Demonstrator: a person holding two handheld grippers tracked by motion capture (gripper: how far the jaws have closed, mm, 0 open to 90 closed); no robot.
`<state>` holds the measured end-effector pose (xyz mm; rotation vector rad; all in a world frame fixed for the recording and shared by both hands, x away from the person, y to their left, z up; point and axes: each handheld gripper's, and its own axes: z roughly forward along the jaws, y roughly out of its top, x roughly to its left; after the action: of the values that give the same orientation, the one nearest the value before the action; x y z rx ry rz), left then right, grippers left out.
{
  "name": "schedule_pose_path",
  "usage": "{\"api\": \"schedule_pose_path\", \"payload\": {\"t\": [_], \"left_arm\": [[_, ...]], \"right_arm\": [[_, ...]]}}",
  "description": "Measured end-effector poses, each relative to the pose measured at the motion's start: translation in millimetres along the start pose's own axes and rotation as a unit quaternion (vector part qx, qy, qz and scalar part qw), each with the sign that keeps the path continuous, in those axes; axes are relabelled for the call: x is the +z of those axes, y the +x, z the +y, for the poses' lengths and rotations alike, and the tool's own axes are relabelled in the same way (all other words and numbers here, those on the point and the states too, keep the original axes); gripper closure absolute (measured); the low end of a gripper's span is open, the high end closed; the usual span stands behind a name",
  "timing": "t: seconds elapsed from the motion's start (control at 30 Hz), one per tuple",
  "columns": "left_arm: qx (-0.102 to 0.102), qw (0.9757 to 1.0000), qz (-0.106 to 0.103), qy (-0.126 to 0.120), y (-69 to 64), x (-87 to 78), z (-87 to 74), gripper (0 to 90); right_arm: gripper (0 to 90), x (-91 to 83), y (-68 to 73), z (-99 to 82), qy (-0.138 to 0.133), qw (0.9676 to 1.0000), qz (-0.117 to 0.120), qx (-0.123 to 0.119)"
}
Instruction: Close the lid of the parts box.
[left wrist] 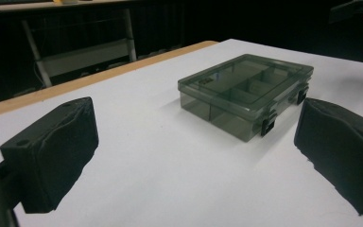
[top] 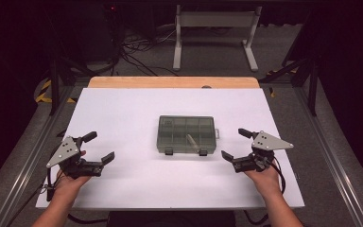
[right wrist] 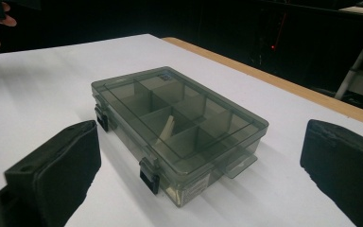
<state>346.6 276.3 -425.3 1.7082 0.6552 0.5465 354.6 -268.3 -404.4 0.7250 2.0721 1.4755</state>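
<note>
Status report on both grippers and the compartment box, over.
Left gripper open, right gripper open, both holding nothing. Smoky translucent plastic compartment box between them on white table, lid shut, two front latches down. Nothing in the way.

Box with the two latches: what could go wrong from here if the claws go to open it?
The box lies loose on the smooth white table, so a push at one latch may slide it. The latches are small beside the wide pads, so a claw could slip off. A pale piece inside might spill if the box tips.
</note>
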Motion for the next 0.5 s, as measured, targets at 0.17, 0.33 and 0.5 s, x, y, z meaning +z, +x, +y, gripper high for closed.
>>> {"api": "schedule_pose_path", "payload": {"t": [0.17, 0.33, 0.5], "left_arm": [[-0.01, 0.9999, 0.004, 0.001, 2.8, -0.6, -11.3, 0.9], [-0.038, 0.9992, 0.007, -0.005, 6.7, 0.6, -25.9, 0.7], [-0.03, 0.9993, 0.015, 0.014, 6.6, 6.2, -32.8, 0.8]], "right_arm": [[0.0, 0.2, 0.9, -8.4, 0.002, 1.0, 0.0, 0.001], [0.0, 2.0, 0.7, -20.8, 0.005, 0.9999, -0.007, 0.014], [0.1, 4.2, -0.9, -31.5, 0.023, 0.9993, -0.016, 0.024]]}}
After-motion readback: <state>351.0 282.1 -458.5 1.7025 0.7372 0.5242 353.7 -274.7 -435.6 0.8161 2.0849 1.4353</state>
